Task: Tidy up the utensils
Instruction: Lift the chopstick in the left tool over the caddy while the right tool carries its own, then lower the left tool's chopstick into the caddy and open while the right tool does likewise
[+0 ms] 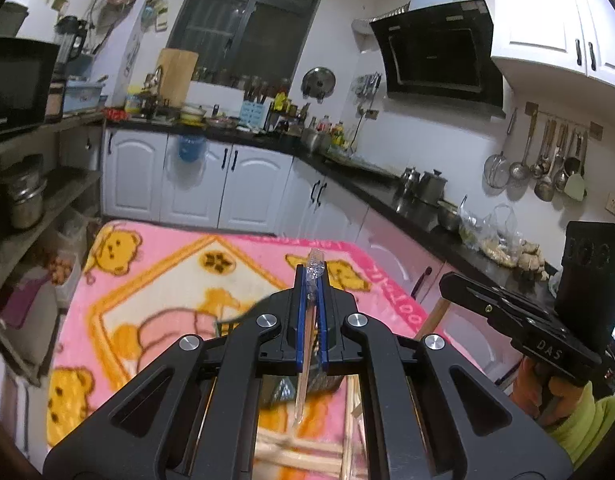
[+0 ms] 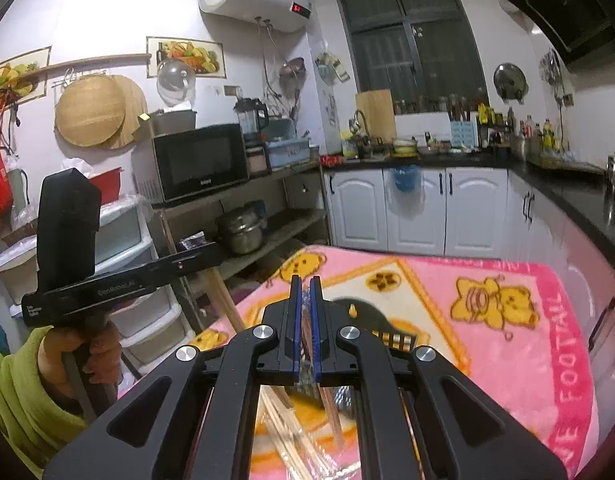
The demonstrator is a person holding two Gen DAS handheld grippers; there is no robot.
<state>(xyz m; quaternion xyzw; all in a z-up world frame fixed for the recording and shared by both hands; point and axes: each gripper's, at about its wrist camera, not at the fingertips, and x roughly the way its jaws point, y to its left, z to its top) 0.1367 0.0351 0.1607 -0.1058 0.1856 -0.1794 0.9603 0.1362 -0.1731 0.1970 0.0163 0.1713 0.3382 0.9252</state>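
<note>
My left gripper (image 1: 312, 276) is shut on a pale chopstick (image 1: 301, 384) in a clear plastic wrapper (image 1: 315, 259). The wrapper's top pokes out past the blue pads and the stick hangs below, above the pink bear-print blanket (image 1: 155, 272). My right gripper (image 2: 306, 285) is shut on brown chopsticks (image 2: 332, 416), also wrapped in crinkled plastic. Each tool shows from the side in the other's view: the right gripper (image 1: 453, 285) and the left gripper (image 2: 213, 251), both held by hands in green sleeves. Loose wooden chopsticks (image 2: 283, 432) lie on the blanket under the jaws.
A dark mesh object (image 2: 391, 336) lies on the blanket (image 2: 507, 360), partly hidden by my grippers. White cabinets under a black counter (image 1: 347, 180) wrap the far and right sides. Open shelves with a microwave (image 2: 199, 160) and pots stand to the left.
</note>
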